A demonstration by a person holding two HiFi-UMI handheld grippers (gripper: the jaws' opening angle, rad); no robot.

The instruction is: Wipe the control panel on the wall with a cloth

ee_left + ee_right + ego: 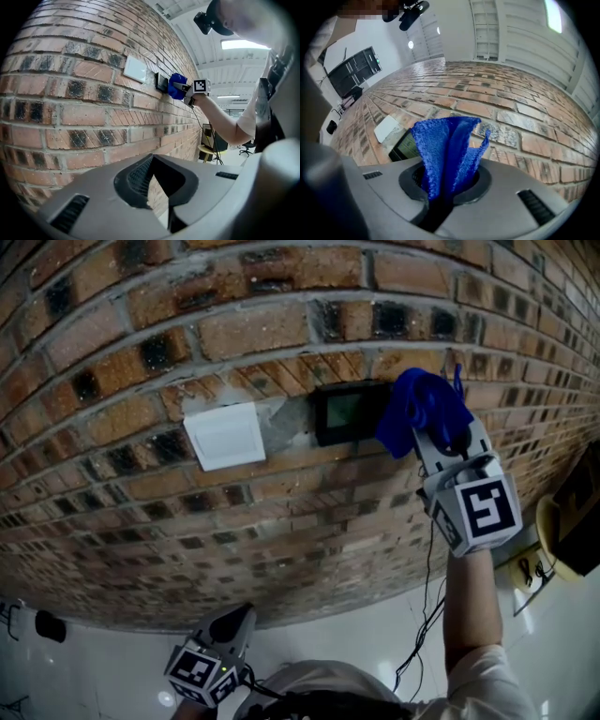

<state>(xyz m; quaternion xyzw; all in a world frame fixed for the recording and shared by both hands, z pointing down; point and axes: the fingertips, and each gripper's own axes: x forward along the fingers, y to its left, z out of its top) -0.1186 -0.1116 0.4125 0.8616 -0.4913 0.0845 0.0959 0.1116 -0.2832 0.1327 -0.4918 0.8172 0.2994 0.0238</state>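
A black control panel [343, 412] with a greenish screen is set in the brick wall [281, 324]. My right gripper [439, 439] is shut on a bunched blue cloth [422, 407], held up against the panel's right edge and covering that side. In the right gripper view the cloth [446, 149] stands up out of the gripper [447, 182], with the panel [405, 146] just left of it. My left gripper [234, 624] hangs low, well below the panel, shut and empty. Its view [158, 190] faces along the wall toward the distant panel [162, 82] and cloth [176, 86].
A white blank plate [224, 435] sits on the wall just left of the panel. Thin black cables [427, 615] hang down the wall below the right gripper. A yellow round stand [555, 526] is at the far right, above the pale floor [112, 652].
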